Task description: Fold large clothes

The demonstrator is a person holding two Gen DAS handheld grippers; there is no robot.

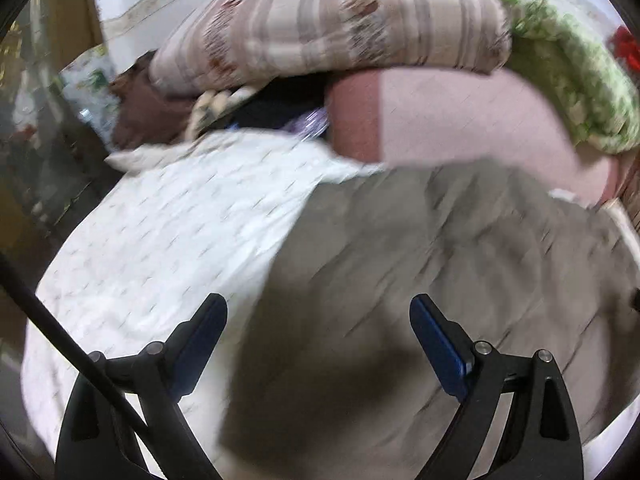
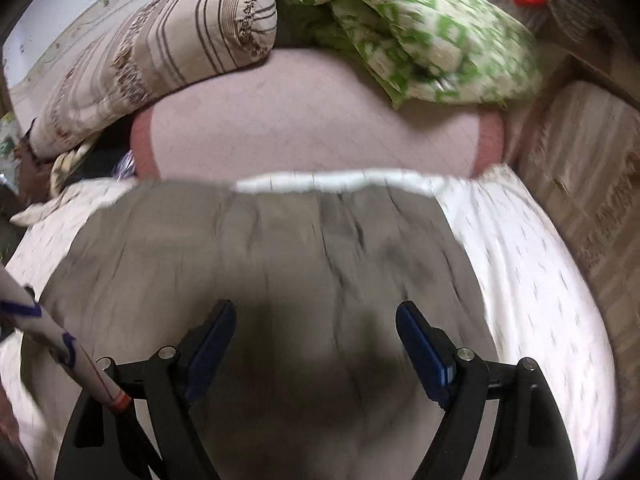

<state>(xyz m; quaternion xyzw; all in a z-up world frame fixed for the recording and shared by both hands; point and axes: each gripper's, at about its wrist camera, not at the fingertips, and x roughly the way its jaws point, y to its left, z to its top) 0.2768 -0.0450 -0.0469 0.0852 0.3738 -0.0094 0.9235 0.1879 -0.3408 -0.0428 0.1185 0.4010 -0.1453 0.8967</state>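
One grey-brown garment [image 2: 280,248] lies spread flat on the white patterned bedsheet [image 2: 532,264], its near part cut off below both views and blurred by motion. Left gripper [image 1: 318,312] and right gripper [image 2: 316,318] hover above it, jaws wide apart, holding nothing. White sheet shows along both side edges. Pink sheet [image 2: 312,128], striped pillow [image 2: 160,60] and green pillow [image 2: 432,44] crowd the bed's far edge.
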